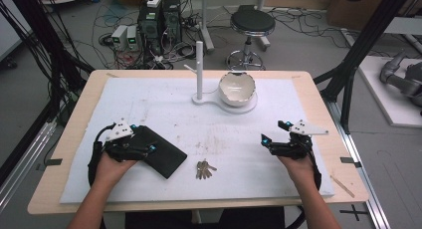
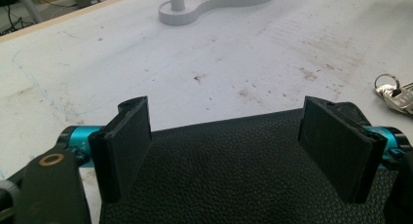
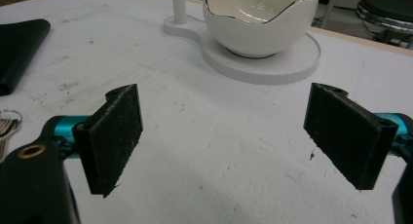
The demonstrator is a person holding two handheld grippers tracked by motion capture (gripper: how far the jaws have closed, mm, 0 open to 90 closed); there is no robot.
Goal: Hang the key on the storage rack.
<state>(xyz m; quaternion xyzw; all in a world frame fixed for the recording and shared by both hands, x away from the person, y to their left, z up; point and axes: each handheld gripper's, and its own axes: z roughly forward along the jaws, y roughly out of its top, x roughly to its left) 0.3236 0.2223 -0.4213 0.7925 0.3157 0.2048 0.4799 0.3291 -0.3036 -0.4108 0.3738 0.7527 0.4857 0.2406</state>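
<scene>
On the table [image 1: 69, 139] lies a mat [image 1: 278, 104]. Far in the middle stands a post [image 1: 199, 69], with a bowl [image 1: 237, 88] just right of it — both on one stand [image 1: 251, 107]. Near left lies a pouch [image 1: 161, 152], and keys [image 1: 204, 169] lie just right of it.

The black wallet [image 2: 243, 180] looks like bumpy, matt leather. The white egg-shaped bowl [image 3: 258, 19] is smooth and shiny, maybe china, and the keys [image 2: 392, 95] are shiny metal. The white table cover [image 1: 164, 109] looks soft, rough and stained.
</scene>
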